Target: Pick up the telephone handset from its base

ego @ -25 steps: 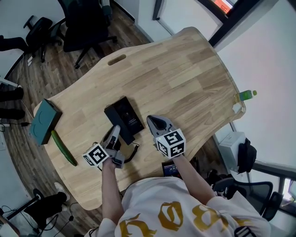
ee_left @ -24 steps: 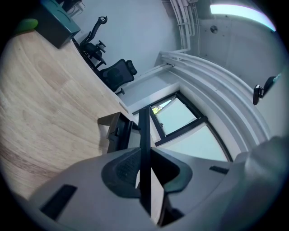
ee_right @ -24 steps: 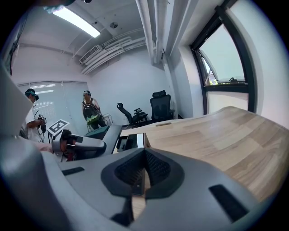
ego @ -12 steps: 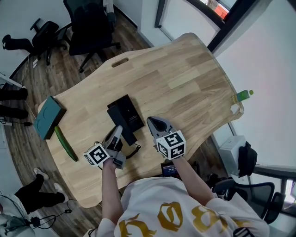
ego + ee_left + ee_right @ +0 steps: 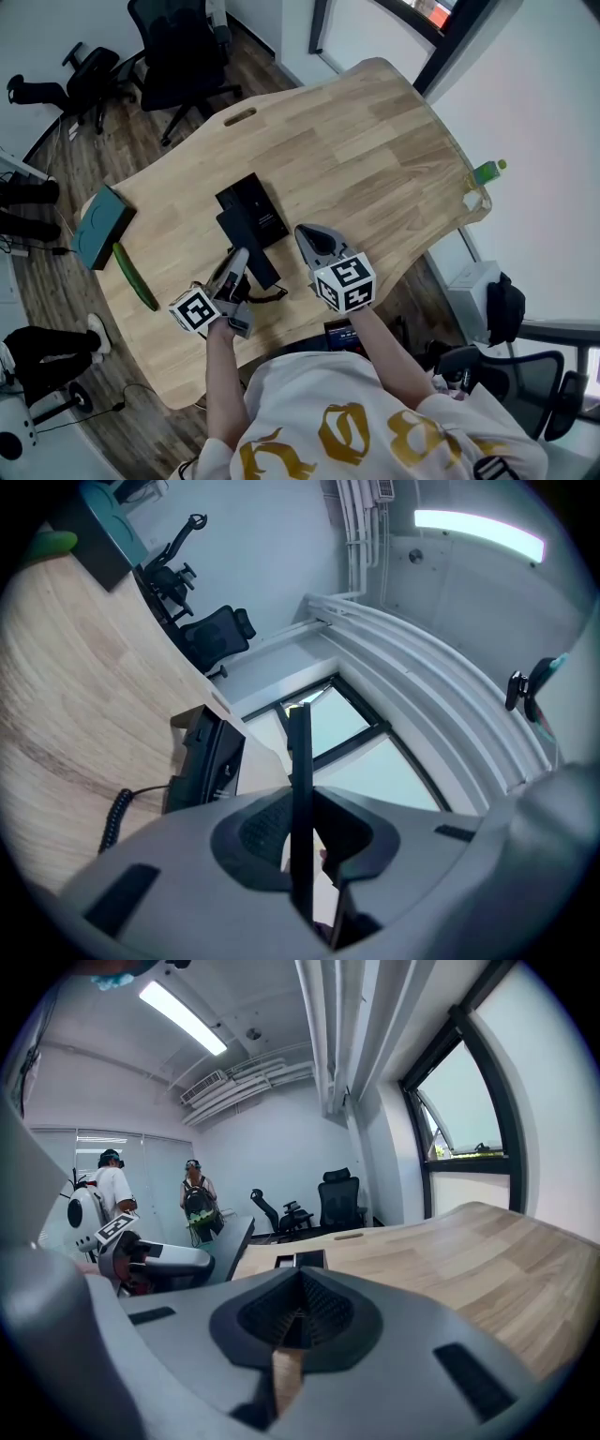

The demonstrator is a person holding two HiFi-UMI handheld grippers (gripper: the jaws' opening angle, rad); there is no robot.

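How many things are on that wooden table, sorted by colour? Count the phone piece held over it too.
Black: 2 (phone base, handset)
Green: 1 (cucumber)
Teal: 1 (box)
Total: 4

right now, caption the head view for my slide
Left hand-held gripper holds the black handset off its base above the wooden table; right hand-held gripper hovers empty alongside.
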